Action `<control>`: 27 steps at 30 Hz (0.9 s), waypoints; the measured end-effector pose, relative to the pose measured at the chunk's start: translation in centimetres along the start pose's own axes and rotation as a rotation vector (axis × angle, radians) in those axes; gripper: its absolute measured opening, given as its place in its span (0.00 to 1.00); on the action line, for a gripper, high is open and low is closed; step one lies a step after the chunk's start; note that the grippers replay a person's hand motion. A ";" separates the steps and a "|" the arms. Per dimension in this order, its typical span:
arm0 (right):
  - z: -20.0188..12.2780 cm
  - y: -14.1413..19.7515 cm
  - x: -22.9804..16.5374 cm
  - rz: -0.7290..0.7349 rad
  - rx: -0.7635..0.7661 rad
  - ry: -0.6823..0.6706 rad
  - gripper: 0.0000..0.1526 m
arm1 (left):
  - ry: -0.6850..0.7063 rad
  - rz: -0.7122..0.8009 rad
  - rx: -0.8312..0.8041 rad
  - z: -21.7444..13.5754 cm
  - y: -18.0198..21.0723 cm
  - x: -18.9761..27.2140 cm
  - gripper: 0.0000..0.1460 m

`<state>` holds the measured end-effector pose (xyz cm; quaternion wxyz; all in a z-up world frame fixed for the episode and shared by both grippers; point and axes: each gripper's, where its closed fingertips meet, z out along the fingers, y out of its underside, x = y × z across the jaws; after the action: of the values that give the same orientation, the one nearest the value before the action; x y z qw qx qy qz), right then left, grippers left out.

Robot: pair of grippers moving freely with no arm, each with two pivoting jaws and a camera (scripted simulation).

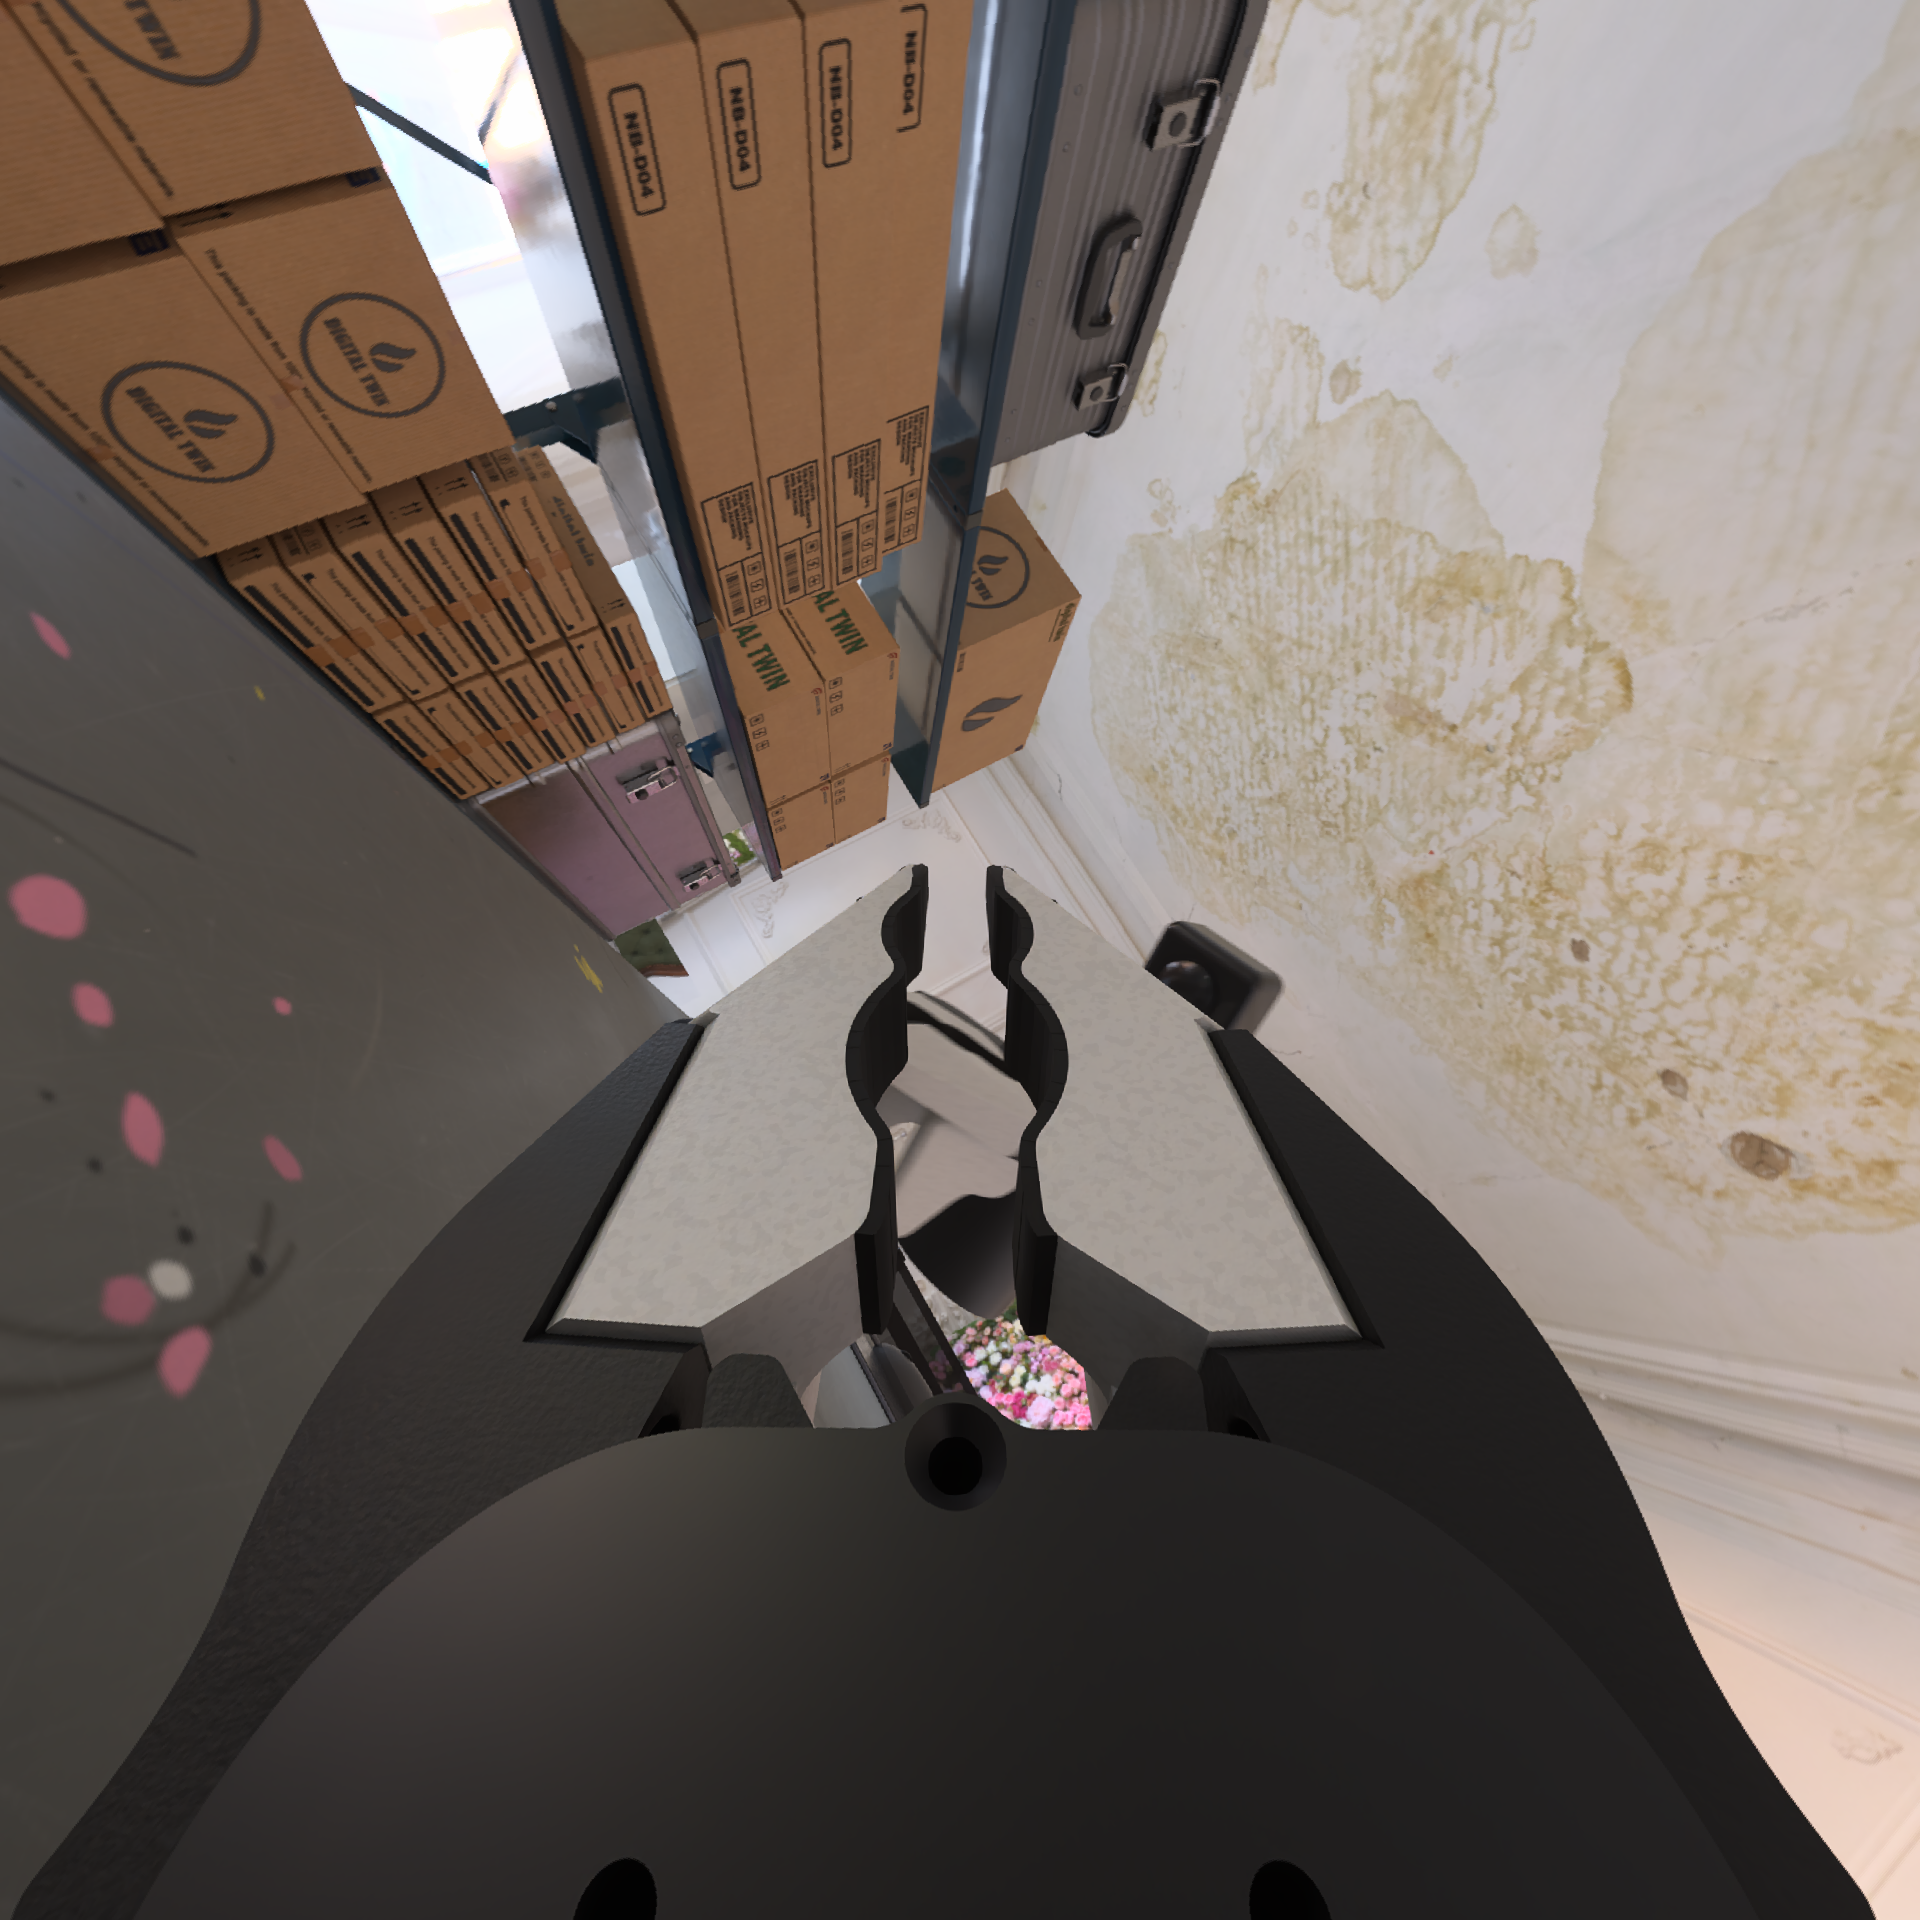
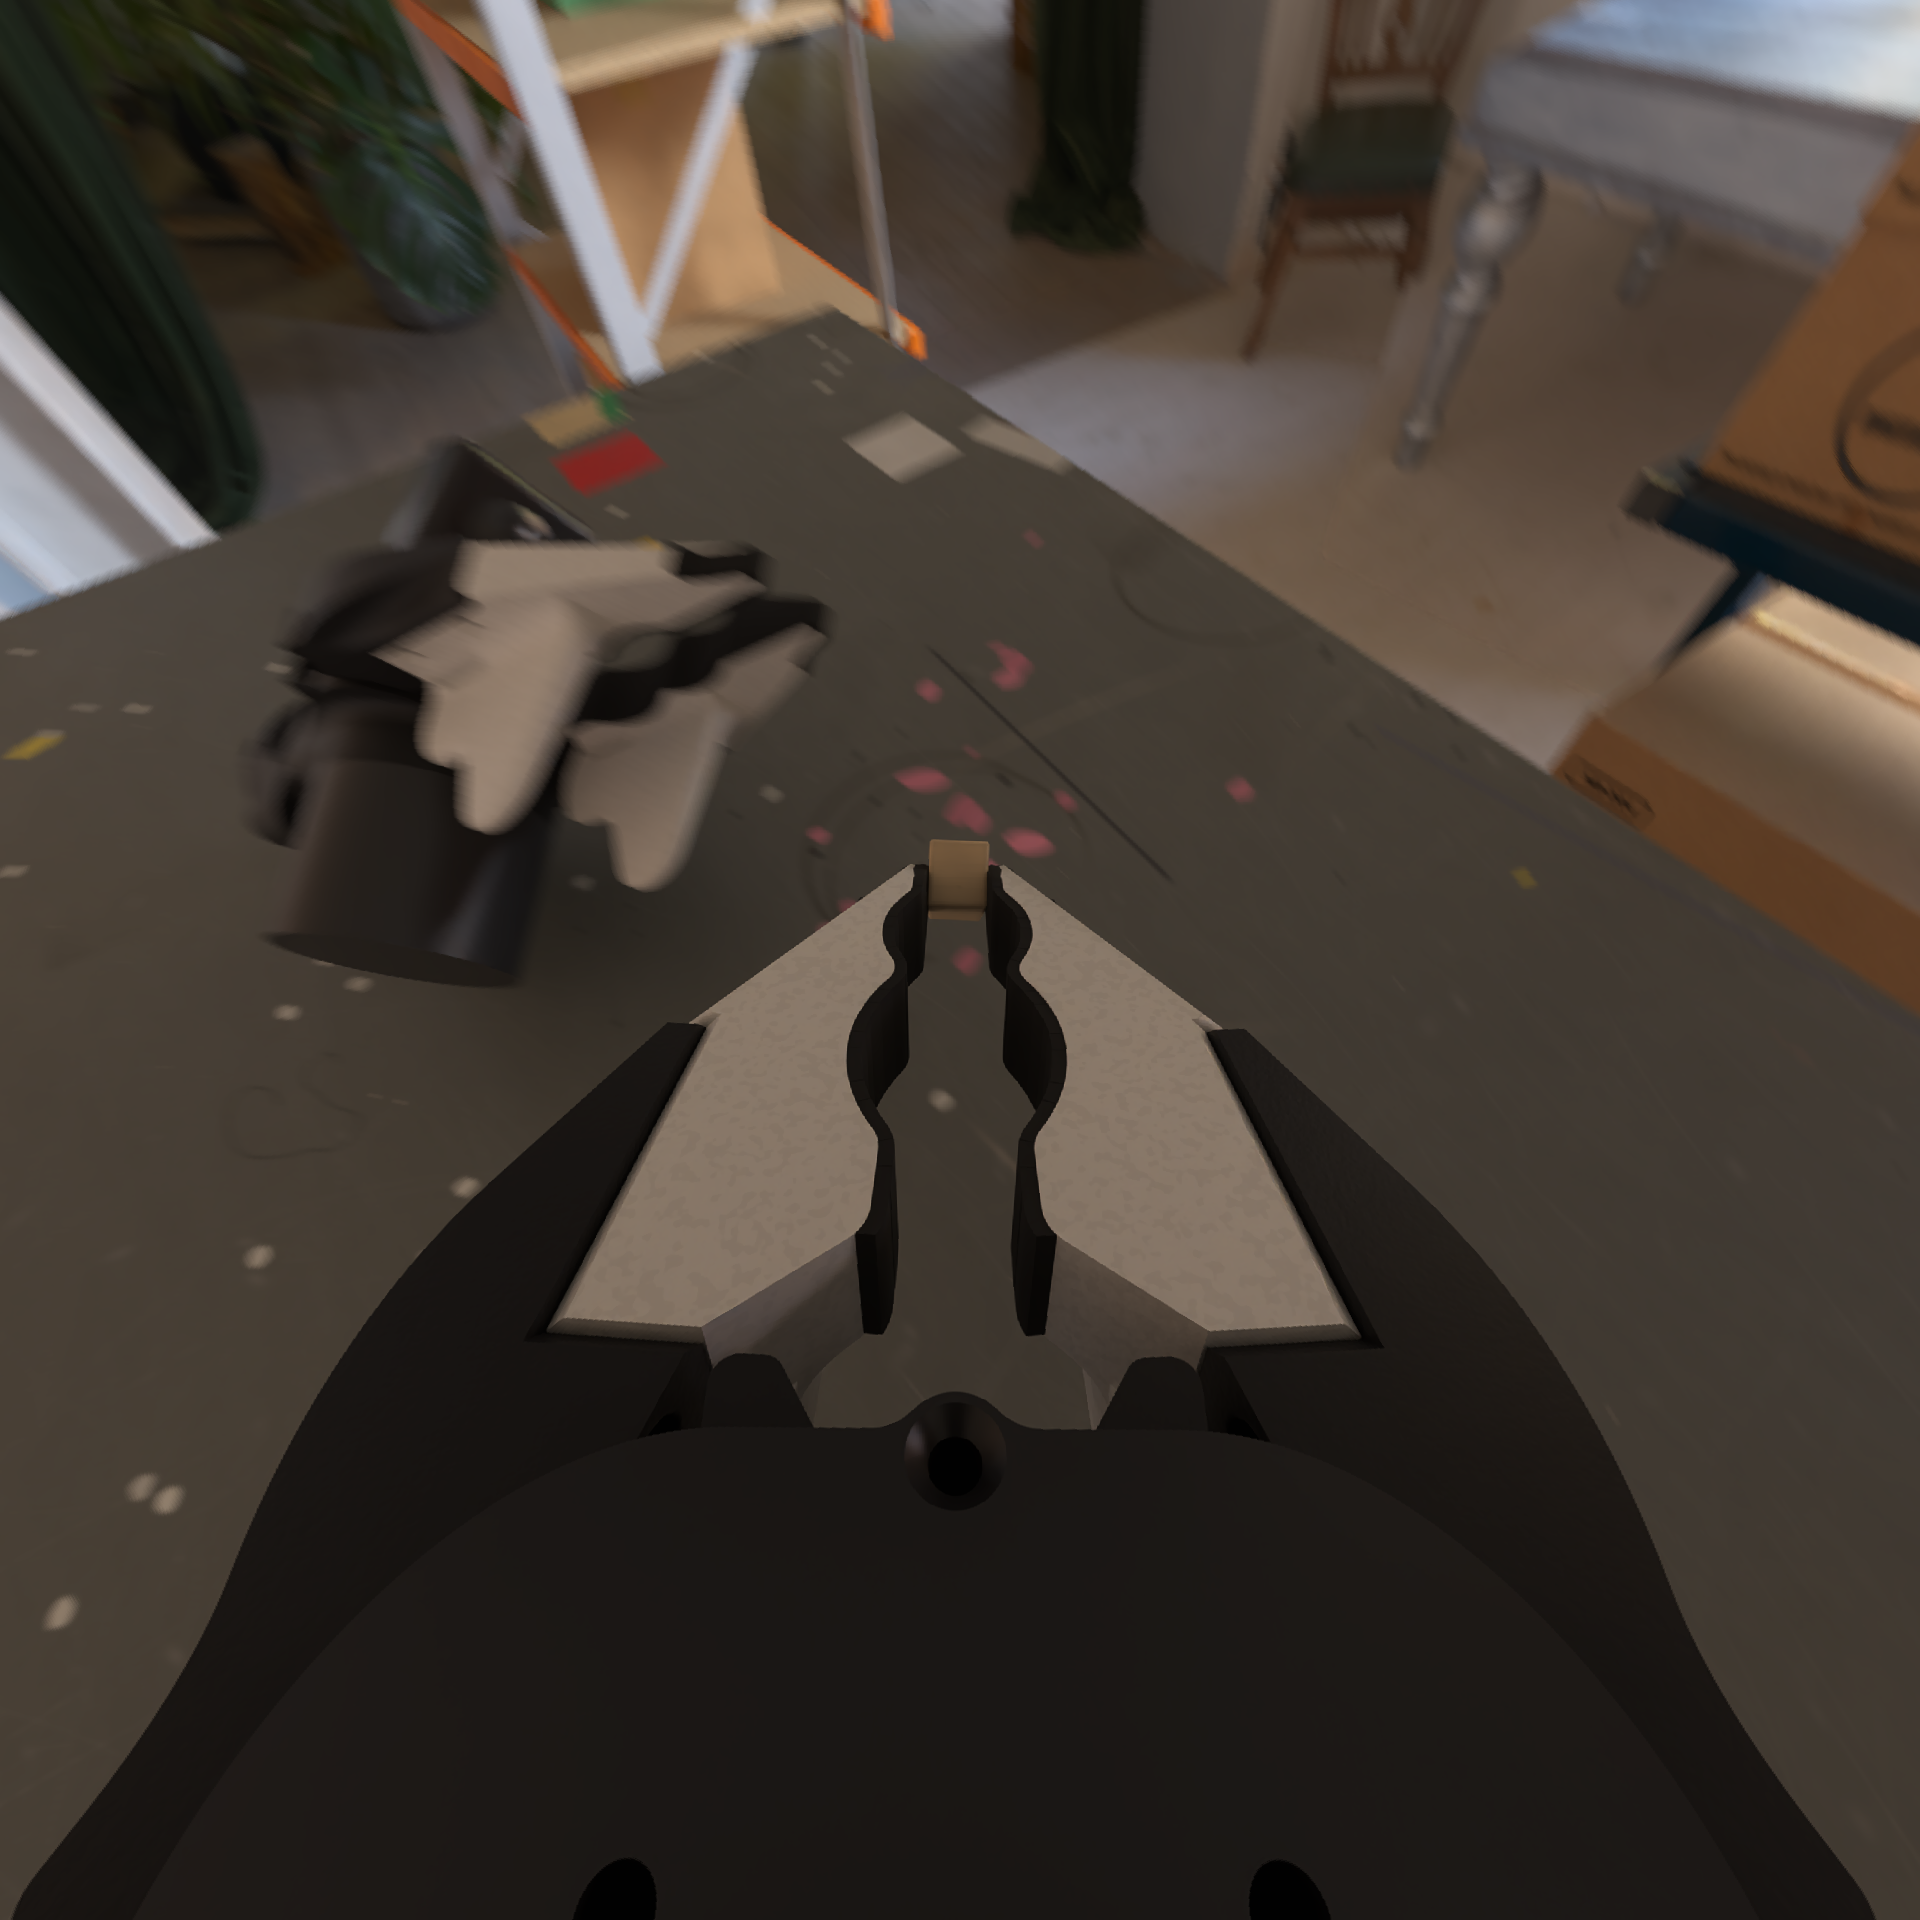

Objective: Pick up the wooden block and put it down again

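A small pale wooden block (image 2: pixel 956 879) sits pinched between the fingertips of my right gripper (image 2: pixel 956 894), which is shut on it above the dark grey table (image 2: pixel 1299 1091). The block looks clear of the tabletop. My left gripper (image 1: pixel 954 883) points away from the table toward shelves and a stained wall, its jaws a narrow gap apart with nothing between them. It also shows blurred in the right wrist view (image 2: pixel 665 727), to the left of the block and well apart from it. The block does not show in the left wrist view.
The table carries pink spots (image 2: pixel 966 810) and a red patch (image 2: pixel 608 462). Its right edge drops to a floor with cardboard boxes (image 2: pixel 1766 810). A shelf frame (image 2: pixel 644 187) and a chair (image 2: pixel 1351 187) stand beyond. Shelved boxes (image 1: pixel 769 312) and a grey case (image 1: pixel 1101 229) fill the left wrist view.
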<state>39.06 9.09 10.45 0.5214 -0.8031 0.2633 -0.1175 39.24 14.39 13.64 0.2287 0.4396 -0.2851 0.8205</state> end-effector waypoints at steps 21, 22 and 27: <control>-3.3 8.8 7.1 -0.078 -0.545 0.380 0.07 | 0.117 -0.039 0.061 -0.1 -0.8 2.0 0.08; -3.4 9.5 7.1 -0.010 -0.544 0.357 0.07 | 0.115 -0.040 0.057 -0.1 -0.7 1.9 0.08; -3.7 11.2 6.8 0.069 -0.562 0.322 0.07 | 0.107 -0.045 0.048 -0.1 -0.5 1.7 0.08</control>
<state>39.66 -1.03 1.36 0.2344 -0.8774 0.3915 -0.1481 38.65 15.02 15.23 0.2512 0.4068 -0.2428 0.8441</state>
